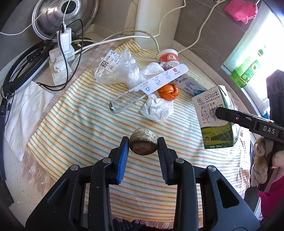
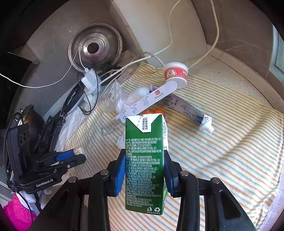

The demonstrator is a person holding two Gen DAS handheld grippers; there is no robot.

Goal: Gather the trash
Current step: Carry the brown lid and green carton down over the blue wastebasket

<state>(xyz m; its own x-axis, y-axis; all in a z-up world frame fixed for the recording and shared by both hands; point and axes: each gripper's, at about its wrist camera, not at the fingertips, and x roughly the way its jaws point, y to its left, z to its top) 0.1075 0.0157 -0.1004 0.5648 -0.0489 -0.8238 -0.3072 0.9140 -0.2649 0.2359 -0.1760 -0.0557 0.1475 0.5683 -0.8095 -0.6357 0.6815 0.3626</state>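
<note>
My left gripper (image 1: 143, 142) is shut on a small round brownish lump of trash (image 1: 143, 144) and holds it above the striped cloth (image 1: 79, 128). It also shows in the right wrist view (image 2: 78, 152) at the left. My right gripper (image 2: 143, 160) is shut on a green milk carton (image 2: 144, 163), held upright above the cloth; the carton also shows in the left wrist view (image 1: 215, 116). On the cloth lie an orange peel (image 1: 168, 91), a crumpled tissue (image 1: 158, 110), a clear plastic bag (image 1: 122, 69), a toothbrush package (image 1: 142, 87), a paper cup (image 1: 168, 56) and a squeezed tube (image 2: 193, 113).
A power strip with charger and cables (image 1: 62, 53) and a steel pot lid (image 1: 65, 16) stand at the back left. A white pipe (image 1: 156, 16) rises at the back. White paper (image 1: 26, 108) lies left of the cloth. A window (image 1: 252, 58) is at the right.
</note>
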